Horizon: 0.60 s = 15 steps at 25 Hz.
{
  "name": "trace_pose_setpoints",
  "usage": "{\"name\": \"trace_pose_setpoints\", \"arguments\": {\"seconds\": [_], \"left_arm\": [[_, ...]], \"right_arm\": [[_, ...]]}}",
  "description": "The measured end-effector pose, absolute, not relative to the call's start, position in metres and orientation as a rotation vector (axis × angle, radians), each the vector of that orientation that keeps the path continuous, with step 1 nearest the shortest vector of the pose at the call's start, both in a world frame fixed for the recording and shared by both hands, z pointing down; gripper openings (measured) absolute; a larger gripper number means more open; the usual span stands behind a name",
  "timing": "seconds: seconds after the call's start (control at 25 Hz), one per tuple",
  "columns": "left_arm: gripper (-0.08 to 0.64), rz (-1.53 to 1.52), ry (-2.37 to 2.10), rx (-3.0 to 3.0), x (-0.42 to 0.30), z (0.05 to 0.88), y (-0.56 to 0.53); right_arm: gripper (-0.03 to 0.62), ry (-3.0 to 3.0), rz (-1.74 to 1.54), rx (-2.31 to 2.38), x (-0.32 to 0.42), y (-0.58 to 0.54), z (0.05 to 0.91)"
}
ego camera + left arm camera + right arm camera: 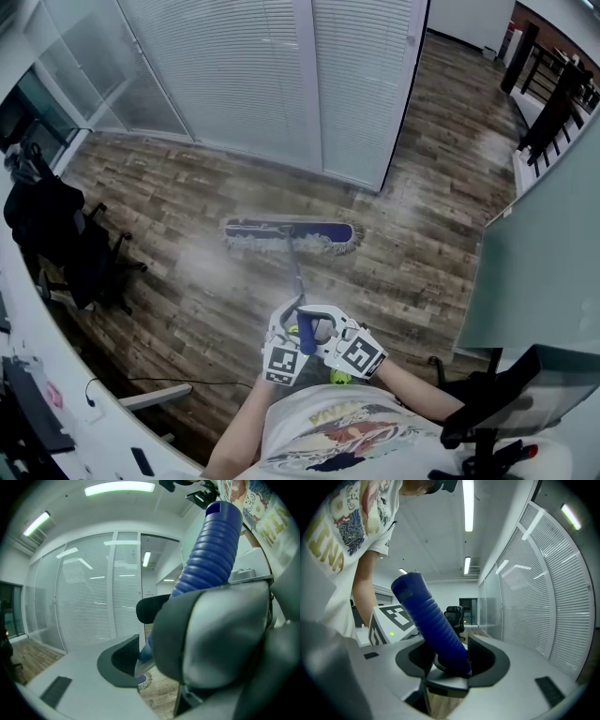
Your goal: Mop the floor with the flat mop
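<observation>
Two grey two-jaw grippers, both gripping one flat mop. Right gripper [451, 660]: jaws partly spread, pads pressed on either side of the blue ribbed plastic handle grip [431, 620] slanting up between them. Left gripper [143, 653]: closed on the same grip, just beside the right. Beyond: thin grey pole [296, 272]; blue, white-fringed flat mop head [291, 232] lying on brown wood-plank floor [187, 281].
</observation>
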<state>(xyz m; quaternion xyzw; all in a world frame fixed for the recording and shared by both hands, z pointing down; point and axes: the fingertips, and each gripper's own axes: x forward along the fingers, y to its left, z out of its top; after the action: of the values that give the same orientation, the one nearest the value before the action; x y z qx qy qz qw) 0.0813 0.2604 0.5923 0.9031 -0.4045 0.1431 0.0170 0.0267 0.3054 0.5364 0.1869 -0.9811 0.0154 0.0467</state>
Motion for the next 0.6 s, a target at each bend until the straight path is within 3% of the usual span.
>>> {"name": "trace_pose_setpoints", "arguments": {"seconds": [0.6], "left_arm": [[0.164,0.420,-1.136,2.859,-0.029,0.590,0.083]], "right_arm": [[0.201,-2.942,0.044,0.695,-0.088,0.123,0.535]]}}
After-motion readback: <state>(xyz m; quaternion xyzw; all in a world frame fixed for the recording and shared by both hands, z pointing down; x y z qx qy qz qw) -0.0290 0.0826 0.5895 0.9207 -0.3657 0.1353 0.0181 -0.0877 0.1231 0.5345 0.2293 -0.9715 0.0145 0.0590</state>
